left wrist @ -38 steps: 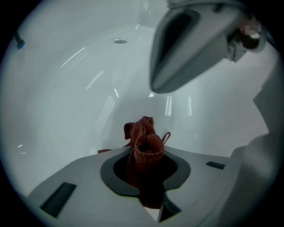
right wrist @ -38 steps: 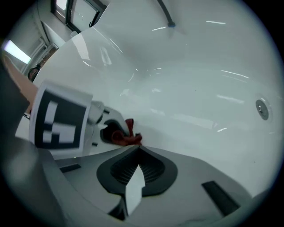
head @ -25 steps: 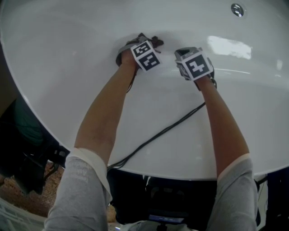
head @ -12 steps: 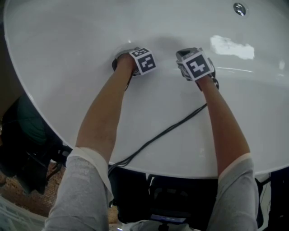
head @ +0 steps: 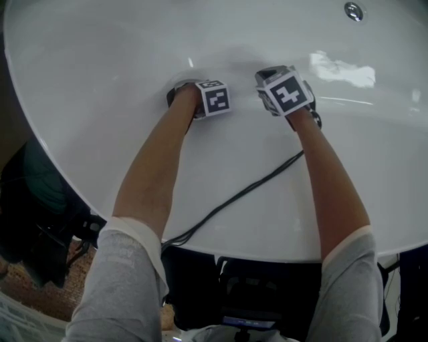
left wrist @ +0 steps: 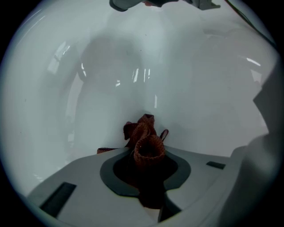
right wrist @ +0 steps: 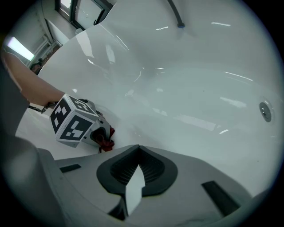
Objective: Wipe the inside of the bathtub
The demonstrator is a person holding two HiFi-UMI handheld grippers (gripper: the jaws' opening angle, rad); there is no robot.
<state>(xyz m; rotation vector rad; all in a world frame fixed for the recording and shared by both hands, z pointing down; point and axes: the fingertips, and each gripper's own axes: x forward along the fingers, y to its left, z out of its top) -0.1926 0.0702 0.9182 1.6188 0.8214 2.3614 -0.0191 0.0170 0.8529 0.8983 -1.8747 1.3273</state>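
Observation:
The white bathtub (head: 100,67) fills the head view, and both arms reach down into it. My left gripper (head: 190,93) is low on the tub's inner wall, shut on a bunched dark red cloth (left wrist: 144,142) that presses against the white surface. The same cloth (right wrist: 106,142) shows at the left gripper (right wrist: 100,133) in the right gripper view. My right gripper (head: 271,83) hovers just to the right of the left one. Its jaws (right wrist: 138,153) are together with nothing between them.
A round metal fitting (head: 352,11) sits on the tub wall at the far right, also seen as the metal fitting (right wrist: 265,111) in the right gripper view. A black cable (head: 234,200) trails over the near rim. Dark clutter lies on the floor at the left.
The left gripper has slid left along the tub wall with the cloth, which is now hidden behind it in the head view. The right gripper has shifted slightly up and left.

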